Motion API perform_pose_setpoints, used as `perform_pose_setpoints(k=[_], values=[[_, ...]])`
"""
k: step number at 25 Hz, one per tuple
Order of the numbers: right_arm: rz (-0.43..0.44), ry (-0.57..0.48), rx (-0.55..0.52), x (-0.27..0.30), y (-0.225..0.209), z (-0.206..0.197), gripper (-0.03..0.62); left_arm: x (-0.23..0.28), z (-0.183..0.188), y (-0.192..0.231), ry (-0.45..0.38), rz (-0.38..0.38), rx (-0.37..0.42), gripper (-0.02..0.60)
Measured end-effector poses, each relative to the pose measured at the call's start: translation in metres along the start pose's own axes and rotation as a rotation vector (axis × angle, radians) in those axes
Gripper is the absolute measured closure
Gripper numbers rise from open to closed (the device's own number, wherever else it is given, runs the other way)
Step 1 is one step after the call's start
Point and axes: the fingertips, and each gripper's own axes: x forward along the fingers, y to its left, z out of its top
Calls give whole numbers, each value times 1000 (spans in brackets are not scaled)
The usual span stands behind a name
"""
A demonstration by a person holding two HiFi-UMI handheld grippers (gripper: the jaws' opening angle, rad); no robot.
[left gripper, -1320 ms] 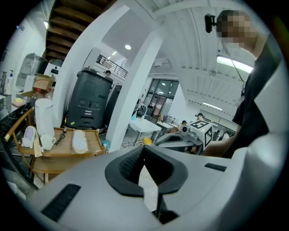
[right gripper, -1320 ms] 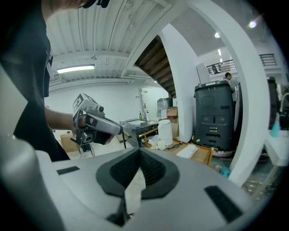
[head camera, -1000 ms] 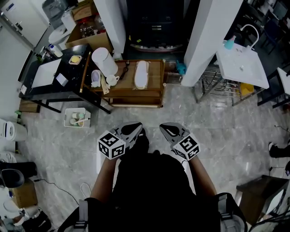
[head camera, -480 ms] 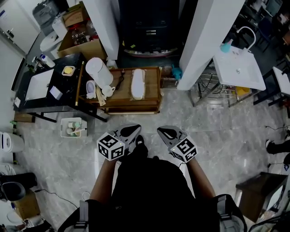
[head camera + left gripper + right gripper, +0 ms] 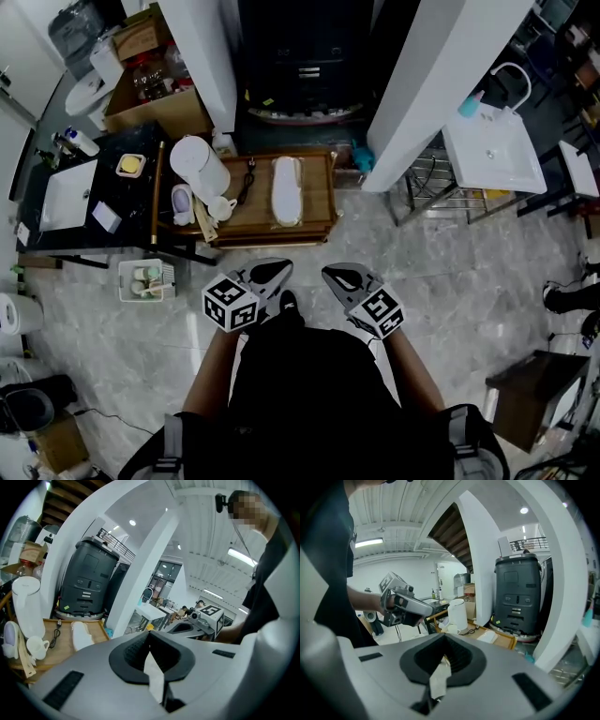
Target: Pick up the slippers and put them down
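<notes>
A white slipper point(image 5: 285, 190) lies lengthwise on a low wooden table point(image 5: 319, 225) ahead of me; it also shows in the left gripper view point(image 5: 80, 635) and the right gripper view point(image 5: 491, 636). My left gripper point(image 5: 275, 270) and right gripper point(image 5: 337, 276) are held side by side in front of my body, short of the table's near edge and pointing toward it. Both are shut with nothing between the jaws, as the left gripper point(image 5: 149, 635) and right gripper point(image 5: 444, 638) views show. Neither touches the slipper.
A tall white jug point(image 5: 199, 165), a cup point(image 5: 221, 206) and a cable share the wooden table's left part. A black desk point(image 5: 103, 178) and a floor basket point(image 5: 142, 279) stand at left. White pillars point(image 5: 441, 75), a dark machine point(image 5: 300, 56) and a sink stand point(image 5: 492, 150) lie beyond.
I have moved forward, so the wooden table with the slipper now sits closer to both grippers. The grippers have stayed side by side and shut.
</notes>
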Motion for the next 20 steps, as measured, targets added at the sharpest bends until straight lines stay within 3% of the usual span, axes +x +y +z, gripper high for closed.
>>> perform_pose_setpoints(k=[9,20], values=[[-44,9,15,46,-15,17,586,-7,13,55,32,-35,6,569],[0,25,25,71,-31,24,587,-3,19,77,45,-16,-26,569]])
